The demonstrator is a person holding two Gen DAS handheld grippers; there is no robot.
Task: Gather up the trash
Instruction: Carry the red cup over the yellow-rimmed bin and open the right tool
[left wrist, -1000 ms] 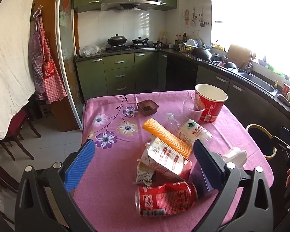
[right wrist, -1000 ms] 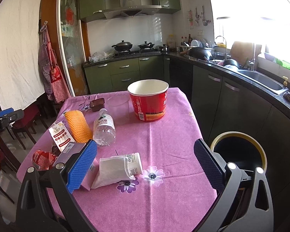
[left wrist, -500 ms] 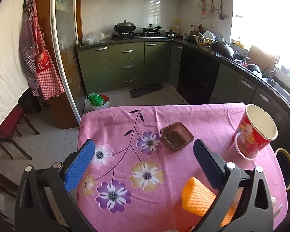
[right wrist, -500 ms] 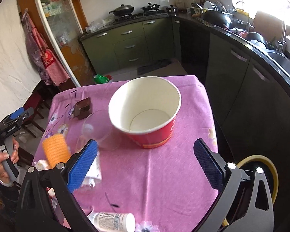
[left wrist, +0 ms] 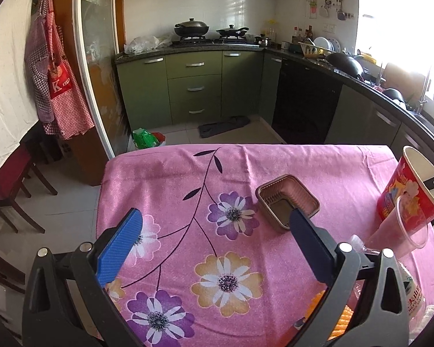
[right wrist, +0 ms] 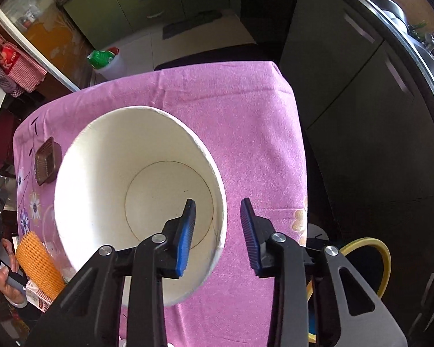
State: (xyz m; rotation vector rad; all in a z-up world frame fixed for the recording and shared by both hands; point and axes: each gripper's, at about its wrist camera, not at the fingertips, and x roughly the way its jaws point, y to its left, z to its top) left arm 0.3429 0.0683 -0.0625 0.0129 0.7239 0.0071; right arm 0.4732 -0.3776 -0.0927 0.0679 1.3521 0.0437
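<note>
A red paper bucket [right wrist: 136,190] with a white inside stands on the pink flowered tablecloth [right wrist: 246,121]. My right gripper [right wrist: 218,202] points down over it, its jaws closing astride the near-right rim: one pad inside, the other outside, small gaps still showing. In the left wrist view the bucket [left wrist: 405,199] is at the right edge behind a clear plastic cup [left wrist: 402,231]. My left gripper [left wrist: 214,217] hangs open over the cloth, its right finger just in front of a small brown tray [left wrist: 286,199]. An orange foam net [right wrist: 36,263] lies left of the bucket.
A plastic bottle [left wrist: 413,295] lies at the lower right of the left view. A yellow-rimmed bin [right wrist: 370,263] stands on the floor right of the table. A person's hand [right wrist: 5,280] and a printed carton [right wrist: 39,297] are at the left. Green cabinets [left wrist: 193,89] lie beyond.
Both grippers moved forward over the table. The right one tipped steeply down over the bucket and its jaws narrowed around the rim. The left one passed the can and carton.
</note>
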